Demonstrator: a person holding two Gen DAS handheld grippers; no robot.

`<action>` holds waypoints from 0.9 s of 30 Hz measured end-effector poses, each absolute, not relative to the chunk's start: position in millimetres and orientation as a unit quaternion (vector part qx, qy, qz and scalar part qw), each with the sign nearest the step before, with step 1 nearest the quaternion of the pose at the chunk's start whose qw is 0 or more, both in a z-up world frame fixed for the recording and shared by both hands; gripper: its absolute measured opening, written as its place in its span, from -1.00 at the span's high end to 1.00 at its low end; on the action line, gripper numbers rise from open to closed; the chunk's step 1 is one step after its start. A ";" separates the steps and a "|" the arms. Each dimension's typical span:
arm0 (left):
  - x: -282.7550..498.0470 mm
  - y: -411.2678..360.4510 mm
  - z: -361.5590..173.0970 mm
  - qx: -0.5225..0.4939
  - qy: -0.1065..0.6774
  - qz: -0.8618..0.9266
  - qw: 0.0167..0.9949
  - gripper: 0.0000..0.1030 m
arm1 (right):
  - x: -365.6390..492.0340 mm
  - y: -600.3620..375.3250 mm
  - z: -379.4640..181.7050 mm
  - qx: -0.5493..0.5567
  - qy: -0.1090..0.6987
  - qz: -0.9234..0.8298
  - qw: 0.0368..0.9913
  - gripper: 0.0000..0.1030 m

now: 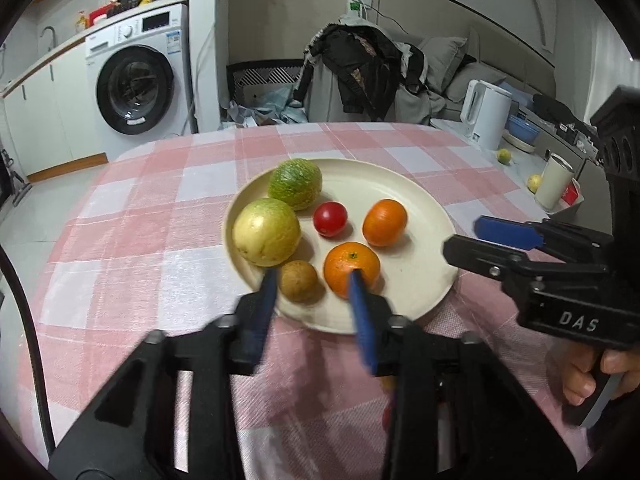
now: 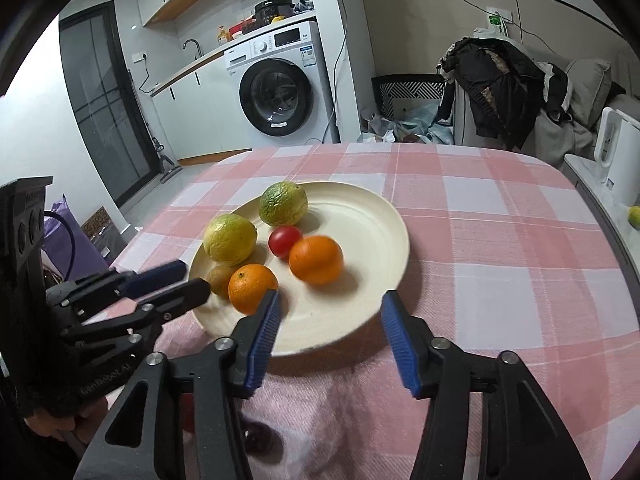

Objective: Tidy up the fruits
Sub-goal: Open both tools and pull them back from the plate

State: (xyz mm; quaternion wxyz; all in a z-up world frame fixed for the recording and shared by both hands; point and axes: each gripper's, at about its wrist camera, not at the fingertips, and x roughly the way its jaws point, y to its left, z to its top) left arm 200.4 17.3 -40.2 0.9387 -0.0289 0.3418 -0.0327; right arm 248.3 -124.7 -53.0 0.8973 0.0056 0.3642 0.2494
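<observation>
A: Nearest to the lens is the left gripper [image 1: 314, 280], its blue fingers [image 1: 362, 312] apart, and nothing is between them. Why does it stay so low at the plate's near edge?

B: I think it lines up on the small brown fruit [image 1: 298, 281], perhaps a kiwi, which lies just ahead in the gap. One finger already crosses in front of the mandarin [image 1: 347, 266], so the room is tight.

A: And the right gripper [image 2: 329, 322]?

B: Its fingers [image 2: 396, 332] are wide open too, and empty. It hovers over the near rim of the cream plate [image 2: 376, 216], on the bare side.

A: So all fruits are on the plate?

B: Yes, six of them: the yellow-green fruit [image 1: 266, 232] and the darker green fruit [image 1: 295, 184] on the left, the cherry tomato [image 1: 330, 219] in the middle, the orange fruit [image 1: 385, 222] to its right. They crowd one half, probably grouped by colour. The plate sits on the desk with the pink checked cloth [image 1: 140, 208].

A: A risk?

B: The round fruits may roll if a finger pushes them.
</observation>
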 end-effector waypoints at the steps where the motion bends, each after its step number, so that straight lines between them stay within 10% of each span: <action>1: 194.5 18.7 -37.0 -0.031 0.335 -0.028 0.941 -0.13 | 245.7 -127.0 -52.0 0.005 0.363 0.252 0.897 -0.38; 9: 146.8 22.6 -16.0 -0.034 0.295 -0.019 0.955 -0.98 | 221.7 -133.4 -47.3 -0.019 0.351 0.259 0.900 -0.99; 27: 96.8 20.8 -12.3 -0.022 0.291 -0.007 0.956 -0.98 | 185.8 -131.5 -55.3 -0.082 0.361 0.279 0.886 -1.00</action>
